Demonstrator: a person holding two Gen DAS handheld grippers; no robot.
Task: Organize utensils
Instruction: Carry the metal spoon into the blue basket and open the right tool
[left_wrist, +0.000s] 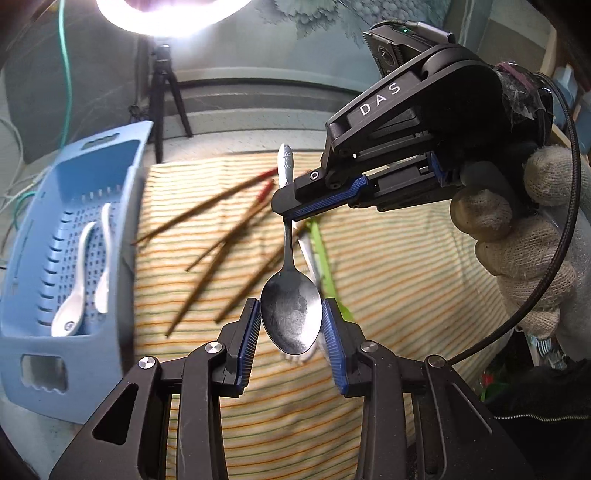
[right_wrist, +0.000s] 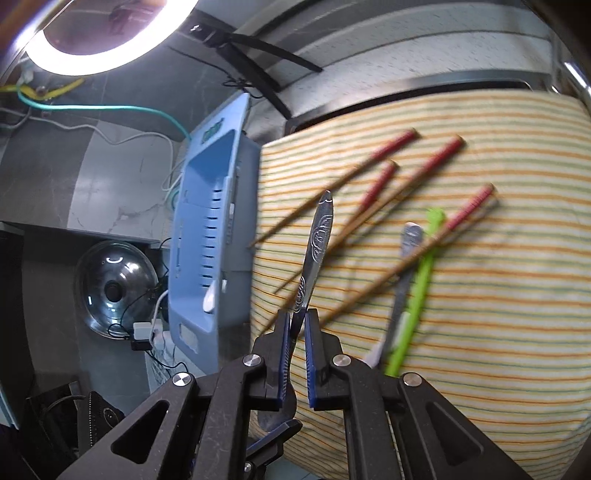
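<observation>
Far left sits your blue plastic basket (left_wrist: 79, 177), slotted walls, with two glossy white ceramic spoons (left_wrist: 86, 273) lying in it. That's well left of both your grippers.

Moving right, wooden chopsticks (left_wrist: 207, 206) with red ends lie scattered on the striped cloth (left_wrist: 388, 266), soft and ribbed with orange and green lines.

Centre now: the metal spoon (left_wrist: 290, 314) hangs in the air above the cloth, its long axis running near to far, bowl toward you, embossed handle pointing away. Your left gripper (left_wrist: 291, 330) has its ribbed blue pads against either side of the smooth, dull bowl; it looks like a light pinch, edges touching both pads. Your right gripper (right_wrist: 299, 328) is pressed tight on the handle neck, the patterned handle standing up past its tips.

So both hands hold one spoon, a hand-over by the look of it, and the left gripper is nearer the basket.

Right of the spoon, a lime-green plastic utensil (right_wrist: 417, 288) and another metal handle (right_wrist: 404, 266) lie beside each other under one chopstick.
</observation>
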